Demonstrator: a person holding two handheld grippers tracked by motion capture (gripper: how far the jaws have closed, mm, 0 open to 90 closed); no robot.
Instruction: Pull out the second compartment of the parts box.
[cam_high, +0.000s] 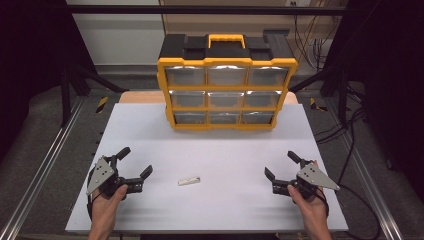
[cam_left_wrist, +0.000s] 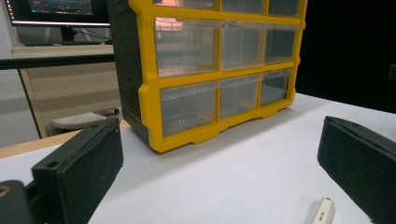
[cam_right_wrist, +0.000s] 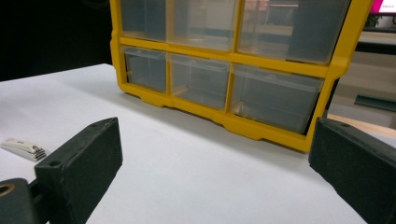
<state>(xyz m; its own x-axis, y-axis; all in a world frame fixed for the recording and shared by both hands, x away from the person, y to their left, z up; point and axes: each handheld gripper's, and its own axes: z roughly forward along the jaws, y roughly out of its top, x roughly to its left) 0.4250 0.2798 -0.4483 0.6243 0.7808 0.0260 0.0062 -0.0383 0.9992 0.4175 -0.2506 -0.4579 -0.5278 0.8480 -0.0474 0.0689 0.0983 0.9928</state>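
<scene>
Two tools rest low over the white bench (cam_high: 150, 130), one at each near corner, both with jaws spread wide and nothing between them. The left tool (cam_high: 134, 166) and right tool (cam_high: 282, 165) flank a small white nail clipper (cam_high: 189, 181) lying flat between them, nearer the left. The yellow drawer organizer (cam_high: 226, 90) stands upright at the far edge.

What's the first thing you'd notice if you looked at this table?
The big yellow-and-black drawer cabinet stands at the far middle of the white table, with nine clear drawers, all shut. Nearer the person, a small pale nail clipper lies flat on the table. The left gripper and right gripper rest either side of it, jaws open and empty.
</scene>
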